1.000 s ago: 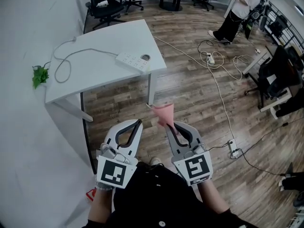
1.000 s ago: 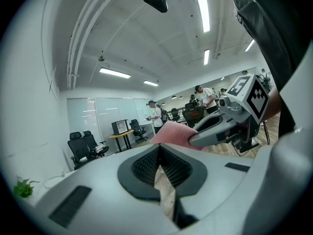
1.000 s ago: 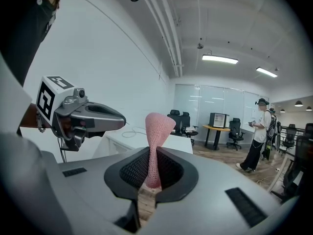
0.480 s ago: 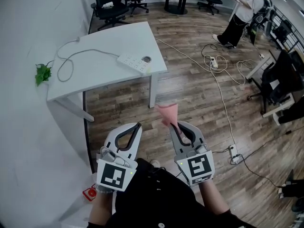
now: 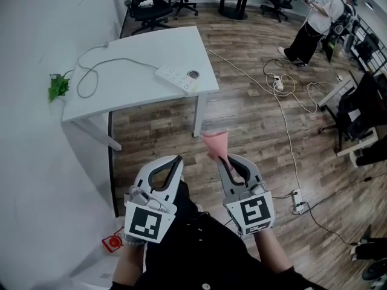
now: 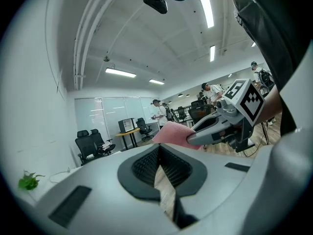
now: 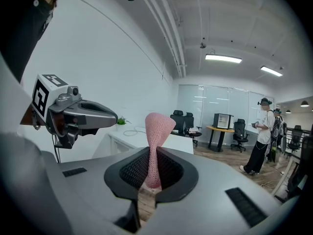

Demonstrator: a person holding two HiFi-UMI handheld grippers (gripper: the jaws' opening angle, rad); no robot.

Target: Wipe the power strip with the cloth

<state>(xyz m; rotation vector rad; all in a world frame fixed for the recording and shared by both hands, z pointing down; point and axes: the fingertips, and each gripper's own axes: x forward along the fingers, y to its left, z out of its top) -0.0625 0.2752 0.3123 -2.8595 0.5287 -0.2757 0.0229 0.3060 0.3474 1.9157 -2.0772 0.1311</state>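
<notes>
A white power strip (image 5: 176,77) lies on the white desk (image 5: 139,86) ahead, its grey cord (image 5: 91,77) looping to the left. My right gripper (image 5: 225,161) is shut on a pink cloth (image 5: 216,144), which sticks up from the jaws, pink cloth (image 7: 156,131). My left gripper (image 5: 174,160) is shut with nothing in it. Both are held low near my body, well short of the desk. In the left gripper view the pink cloth (image 6: 171,133) and the right gripper (image 6: 225,126) show at right.
A small green plant (image 5: 57,86) sits by the white wall at the desk's left. Office chairs (image 5: 148,5) stand behind the desk. Cables and another power strip (image 5: 278,80) lie on the wood floor at right. A person (image 5: 311,23) stands at far right.
The view has moved slightly forward, so the desk sits a little lower and to the right. Both grippers keep the same pose and the cloth stays held.
</notes>
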